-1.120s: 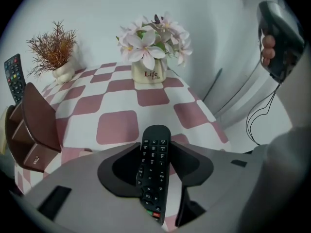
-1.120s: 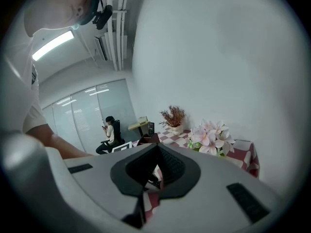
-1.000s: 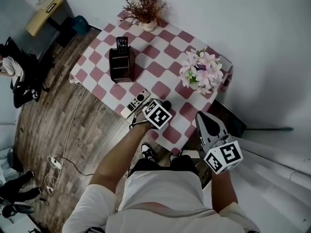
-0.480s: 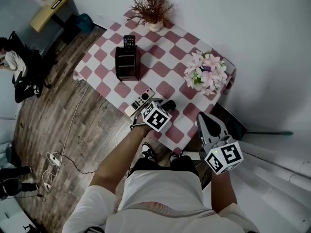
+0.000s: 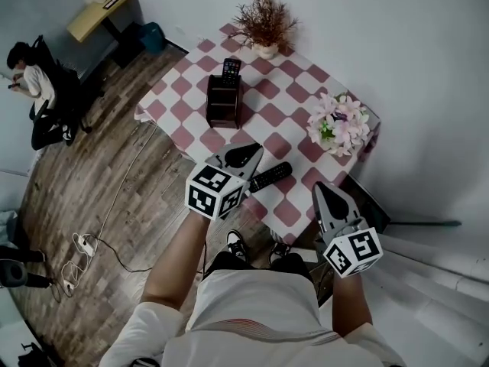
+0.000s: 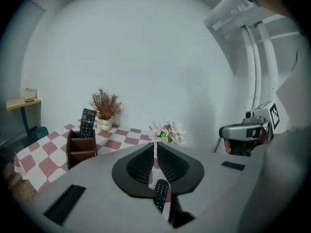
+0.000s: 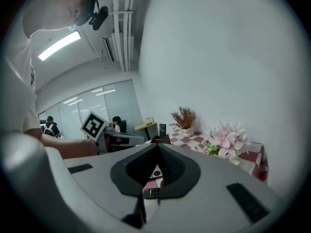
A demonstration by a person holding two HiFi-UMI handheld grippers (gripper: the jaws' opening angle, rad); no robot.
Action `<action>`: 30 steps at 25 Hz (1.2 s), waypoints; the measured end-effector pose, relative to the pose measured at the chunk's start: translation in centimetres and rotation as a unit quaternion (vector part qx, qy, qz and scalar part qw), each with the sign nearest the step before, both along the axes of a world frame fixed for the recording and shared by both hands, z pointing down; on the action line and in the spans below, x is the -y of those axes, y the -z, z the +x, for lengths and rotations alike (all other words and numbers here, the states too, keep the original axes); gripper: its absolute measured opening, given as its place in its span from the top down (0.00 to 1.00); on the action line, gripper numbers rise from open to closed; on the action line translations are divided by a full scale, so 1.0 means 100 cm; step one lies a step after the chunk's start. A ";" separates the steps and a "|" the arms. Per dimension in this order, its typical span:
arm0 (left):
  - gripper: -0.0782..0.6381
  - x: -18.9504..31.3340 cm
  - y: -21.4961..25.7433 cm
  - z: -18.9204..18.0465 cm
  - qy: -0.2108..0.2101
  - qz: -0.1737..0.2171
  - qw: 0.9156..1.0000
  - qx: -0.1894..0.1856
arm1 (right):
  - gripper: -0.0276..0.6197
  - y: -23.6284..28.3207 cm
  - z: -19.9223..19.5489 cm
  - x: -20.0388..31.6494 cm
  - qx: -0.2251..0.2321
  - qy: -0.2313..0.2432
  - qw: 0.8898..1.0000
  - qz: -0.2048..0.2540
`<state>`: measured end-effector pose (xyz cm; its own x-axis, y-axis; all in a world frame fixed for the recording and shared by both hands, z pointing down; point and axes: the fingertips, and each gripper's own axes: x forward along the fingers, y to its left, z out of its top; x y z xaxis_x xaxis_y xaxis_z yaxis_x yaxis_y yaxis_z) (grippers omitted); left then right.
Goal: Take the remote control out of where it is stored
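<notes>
Up went the left tongs (image 5: pixel 252 151) since a moment ago. They were low by the table (image 5: pixel 284 98), and now they hang higher over its near edge. Their jaws have just been closing. Now they are pressed almost together, with nothing between them. The right tongs (image 5: pixel 321 191) wait off to the side, past the table corner. Their jaws are together too and hold nothing.

One black remote (image 5: pixel 271 175) lies flat on the checked cloth, just beside the tip of the left tongs. The standing remote (image 5: pixel 231 69) is upright in the brown holder (image 5: pixel 223 104), well ahead of both tongs. I think that one is still put away, so it is the one left to take out.

It looks light, hard and smooth, so it could slip. Its top half sticks out of the holder. I would pinch that top part on its front and back and pull straight up. I would go gently so the holder does not tip over.

The left gripper view shows little coloured buttons on the standing remote, ahead and to the left of the shut jaws. The head view is too small to show them. The right gripper view shows a white remote (image 7: pixel 156 173) on the cloth, through the slit below its jaws. The head view does not show that one at all.
</notes>
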<state>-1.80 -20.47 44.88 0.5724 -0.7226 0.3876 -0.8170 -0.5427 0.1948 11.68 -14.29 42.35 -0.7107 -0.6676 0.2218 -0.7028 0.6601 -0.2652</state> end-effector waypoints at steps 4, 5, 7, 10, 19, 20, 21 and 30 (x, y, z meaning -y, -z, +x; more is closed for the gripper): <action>0.87 -0.008 0.048 -0.032 0.036 0.060 0.997 -0.026 | 0.94 0.009 -0.015 -0.007 0.001 0.011 1.000 0.012; 0.88 -0.011 0.058 -0.039 0.043 0.072 0.996 -0.031 | 0.94 0.011 -0.019 -0.009 0.000 0.013 1.000 0.013; 0.88 -0.018 0.076 -0.054 0.058 0.094 0.993 -0.038 | 0.94 0.013 -0.026 -0.013 -0.002 0.019 1.000 0.018; 0.88 -0.035 0.098 -0.075 0.078 0.122 0.989 -0.040 | 0.94 0.017 -0.036 -0.019 -0.004 0.024 1.000 0.020; 0.88 -0.076 0.117 -0.109 0.115 0.172 0.978 -0.017 | 0.94 0.040 -0.061 -0.025 -0.007 0.029 0.998 0.047; 0.88 -0.077 0.115 -0.109 0.115 0.172 0.978 -0.018 | 0.94 0.041 -0.064 -0.026 -0.008 0.030 0.998 0.049; 0.88 -0.078 0.115 -0.109 0.115 0.173 0.978 -0.019 | 0.94 0.042 -0.065 -0.028 -0.008 0.032 0.998 0.051; 0.88 -0.079 0.120 -0.105 0.119 0.185 0.975 -0.026 | 0.94 0.045 -0.062 -0.030 -0.010 0.031 0.998 0.057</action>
<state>-12.31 -12.53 32.85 0.3834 -0.9222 0.0508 -0.9227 -0.3799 0.0658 5.50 -11.28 37.83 -0.7482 -0.6434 0.1619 -0.6634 0.7281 -0.1722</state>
